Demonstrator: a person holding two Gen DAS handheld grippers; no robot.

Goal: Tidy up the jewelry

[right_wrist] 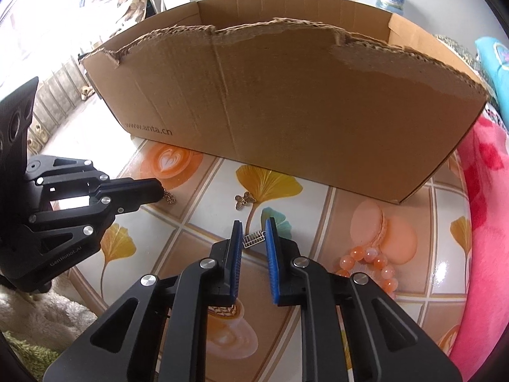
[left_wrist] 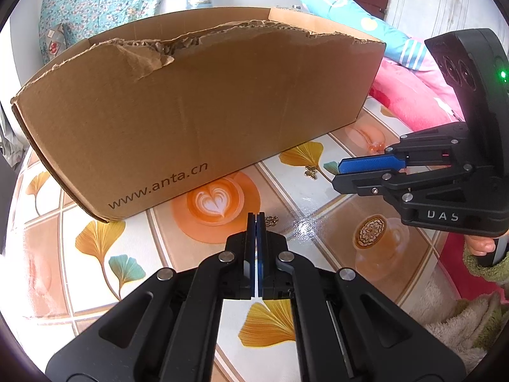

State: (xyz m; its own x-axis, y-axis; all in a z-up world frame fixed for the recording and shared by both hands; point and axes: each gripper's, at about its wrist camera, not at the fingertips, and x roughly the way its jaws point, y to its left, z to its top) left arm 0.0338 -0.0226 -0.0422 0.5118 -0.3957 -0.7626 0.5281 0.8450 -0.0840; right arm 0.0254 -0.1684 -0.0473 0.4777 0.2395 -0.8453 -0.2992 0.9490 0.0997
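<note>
Left tongs (left_wrist: pixel 256 214) closed, right tongs (right_wrist: pixel 254 222) apart

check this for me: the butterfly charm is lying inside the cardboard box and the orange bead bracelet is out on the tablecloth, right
Not quite. The butterfly charm lies out on the tablecloth, in front of the cardboard box, not inside it; the right wrist view shows this. The orange bead bracelet is on the tablecloth, as you said.

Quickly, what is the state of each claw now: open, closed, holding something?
Left claw: closed, a small gold chain at its tip.
Right claw: open, a small silver charm between the pads, not gripped.
</note>
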